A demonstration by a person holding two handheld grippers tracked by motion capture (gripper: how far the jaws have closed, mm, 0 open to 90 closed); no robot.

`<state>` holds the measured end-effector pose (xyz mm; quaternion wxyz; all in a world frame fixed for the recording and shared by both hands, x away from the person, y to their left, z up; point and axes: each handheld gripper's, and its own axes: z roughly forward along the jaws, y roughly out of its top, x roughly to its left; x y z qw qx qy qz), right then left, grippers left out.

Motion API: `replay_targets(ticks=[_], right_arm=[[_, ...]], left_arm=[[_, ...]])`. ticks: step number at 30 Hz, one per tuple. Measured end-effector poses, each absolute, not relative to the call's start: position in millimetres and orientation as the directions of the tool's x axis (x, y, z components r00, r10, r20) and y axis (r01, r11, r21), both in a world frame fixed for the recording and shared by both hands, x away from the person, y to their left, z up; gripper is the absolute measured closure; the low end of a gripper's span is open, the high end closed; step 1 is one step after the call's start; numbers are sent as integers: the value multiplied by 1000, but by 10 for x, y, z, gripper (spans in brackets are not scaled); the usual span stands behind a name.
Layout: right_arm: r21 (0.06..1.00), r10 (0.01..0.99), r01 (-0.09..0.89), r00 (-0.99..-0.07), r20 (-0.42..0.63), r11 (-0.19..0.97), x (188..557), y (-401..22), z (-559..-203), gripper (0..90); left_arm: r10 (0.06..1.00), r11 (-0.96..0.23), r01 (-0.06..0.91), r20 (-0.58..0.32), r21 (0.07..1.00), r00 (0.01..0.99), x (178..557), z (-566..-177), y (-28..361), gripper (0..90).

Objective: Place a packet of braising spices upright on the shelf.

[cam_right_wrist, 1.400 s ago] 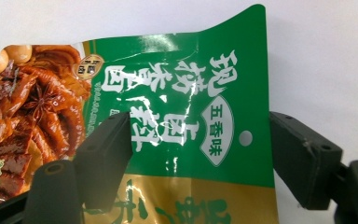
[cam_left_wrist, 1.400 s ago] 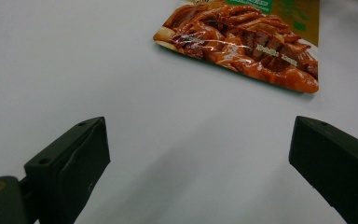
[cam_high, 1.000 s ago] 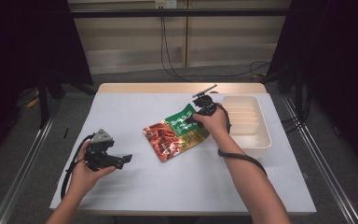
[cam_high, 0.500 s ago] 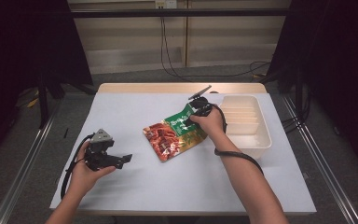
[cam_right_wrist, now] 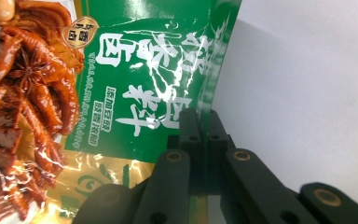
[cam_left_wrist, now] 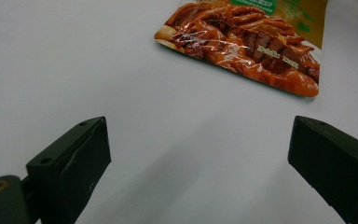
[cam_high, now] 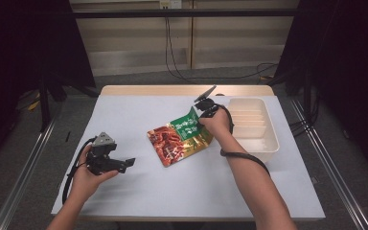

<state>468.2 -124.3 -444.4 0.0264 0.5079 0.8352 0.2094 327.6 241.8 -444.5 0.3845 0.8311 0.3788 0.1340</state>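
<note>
A glossy snack pouch [cam_high: 182,136], green at the far end and printed with red braised food, lies at the middle of the white table [cam_high: 163,191]. My right gripper [cam_high: 197,120] has just been closing and is now shut on the pouch's green far edge [cam_right_wrist: 186,74], which lifts off the table. In the right gripper view the two black jaws meet with the pouch rim pinched between them [cam_right_wrist: 199,122]. My left gripper [cam_high: 129,163] rests low at the table's left, pointing towards the pouch [cam_left_wrist: 256,51], with its jaws wide apart and empty [cam_left_wrist: 205,163].
A white rectangular tray [cam_high: 263,143] with ribbed compartments stands at the table's right, just beyond my right hand. Cables trail on the floor behind the table. Dark curtains hang on both sides.
The right gripper moved a little left onto the pouch's far edge and shut on it; that green edge now stands raised. The left hand kept still.
</note>
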Motion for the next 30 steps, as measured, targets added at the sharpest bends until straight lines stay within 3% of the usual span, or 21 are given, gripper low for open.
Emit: replay_targets(ticks=[21, 30], right_arm=[[376, 847, 841, -487, 214, 389, 4615, -1072, -3569, 900], [384, 816, 808, -544, 196, 447, 4586, -836, -3130, 900]], left_arm=[[727, -428, 522, -61, 738, 684, 3269, -4433, 2421, 59], [725, -402, 535, -99, 743, 682, 3268, -4437, 2410, 58]])
